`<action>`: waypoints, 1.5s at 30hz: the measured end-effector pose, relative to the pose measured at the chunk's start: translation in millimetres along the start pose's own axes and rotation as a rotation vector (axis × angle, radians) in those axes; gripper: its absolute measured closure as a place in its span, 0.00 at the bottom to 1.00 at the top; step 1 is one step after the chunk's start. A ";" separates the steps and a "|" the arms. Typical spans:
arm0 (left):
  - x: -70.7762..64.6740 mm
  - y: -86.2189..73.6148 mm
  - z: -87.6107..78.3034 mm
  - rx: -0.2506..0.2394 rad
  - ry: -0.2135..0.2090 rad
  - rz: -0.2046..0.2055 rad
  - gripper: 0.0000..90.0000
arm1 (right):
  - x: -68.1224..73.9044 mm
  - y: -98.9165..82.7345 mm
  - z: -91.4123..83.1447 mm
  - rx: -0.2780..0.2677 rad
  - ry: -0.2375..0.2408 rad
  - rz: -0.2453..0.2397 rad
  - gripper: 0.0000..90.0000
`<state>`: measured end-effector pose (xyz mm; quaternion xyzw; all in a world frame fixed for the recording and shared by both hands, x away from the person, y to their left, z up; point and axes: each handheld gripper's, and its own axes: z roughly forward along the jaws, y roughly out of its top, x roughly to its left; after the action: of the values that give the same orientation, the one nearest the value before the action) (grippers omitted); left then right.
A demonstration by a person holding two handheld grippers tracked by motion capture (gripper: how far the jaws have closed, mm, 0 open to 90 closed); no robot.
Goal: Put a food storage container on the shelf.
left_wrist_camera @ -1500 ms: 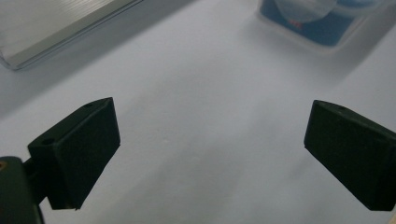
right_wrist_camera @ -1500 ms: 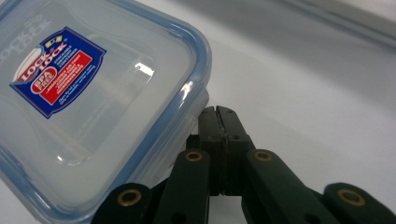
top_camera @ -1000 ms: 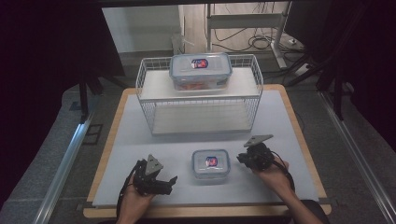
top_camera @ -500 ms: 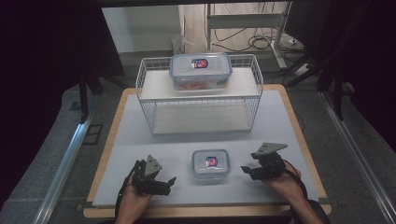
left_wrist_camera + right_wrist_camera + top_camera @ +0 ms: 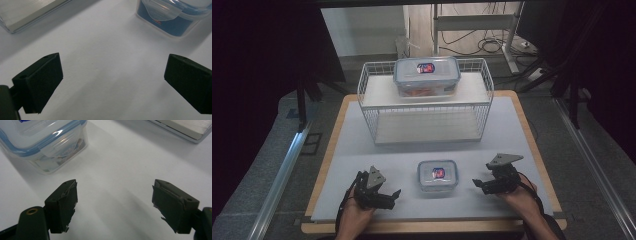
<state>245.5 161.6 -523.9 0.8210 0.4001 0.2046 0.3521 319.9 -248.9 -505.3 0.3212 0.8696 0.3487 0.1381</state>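
- The right gripper (image 5: pixel 478 183) has its jaws spread wide with nothing between them; they have just been opening. In the right gripper view the two black pads (image 5: pixel 62 205) hang over bare white surface (image 5: pixel 120 170).
- The left gripper (image 5: pixel 396 193) also holds its jaws wide apart and empty, over bare surface in the left gripper view.
- The small container (image 5: pixel 437 175), clear with a blue-rimmed lid, sits flat on the surface between the two grippers, touching neither. It lies near the right jaws, up and to the left in the right gripper view (image 5: pixel 45 142), and at the upper right in the left gripper view (image 5: pixel 172 15).
- Each gripper is held by a hand coming in from the near edge, the left hand (image 5: pixel 354 217) and the right hand (image 5: pixel 517 197).
- Farther back stands a white wire rack (image 5: pixel 427 107); a larger container (image 5: pixel 427 76) of the same kind rests on its top shelf, well apart from both grippers.
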 end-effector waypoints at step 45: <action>3.7 59.2 57.7 0.052 -0.476 -0.232 0.27 | 19.3 52.4 34.8 0.071 0.324 0.135 0.29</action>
<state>313.7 115.2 -518.4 0.8035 0.4027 -0.0464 0.4359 345.7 -189.4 -494.2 0.3229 0.8687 0.3736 -0.0391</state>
